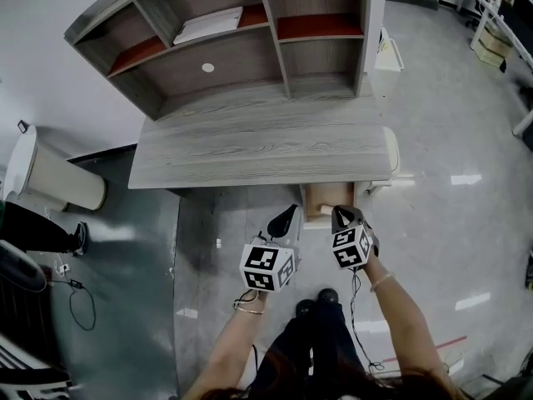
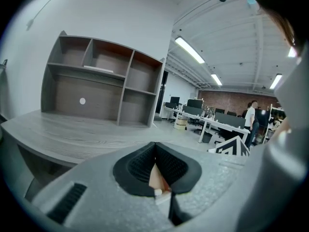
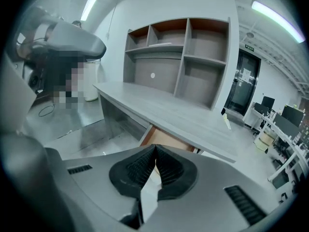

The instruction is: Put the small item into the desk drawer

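A person stands before a grey wood-grain worktop carrying a matching open-shelf hutch, with a hand-held grey-and-black tool in each hand, both raised off the floor short of the worktop's front edge.

The left tool has its ribbed black pads drawn together until the tips meet. A small peach-and-white item is wedged in the narrow gap just behind those tips. What the item is cannot be told, and the head view does not show it. It is out of the drawer, held in front of the worktop and to the left of the opening.

The right tool is closed tip to tip with nothing gripped. In its own view only pale floor and a strip of wood show through the slit between the pads.

A light-brown wooden drawer stands pulled out from under the worktop's right end, just ahead of the right tool. The right gripper view shows its tan inside below the worktop's edge.

A flat white stack of paper lies on an upper shelf of the hutch. A white cylindrical bin stands on the floor off the worktop's left end. Rows of office desks and a standing person fill the far side of the room.
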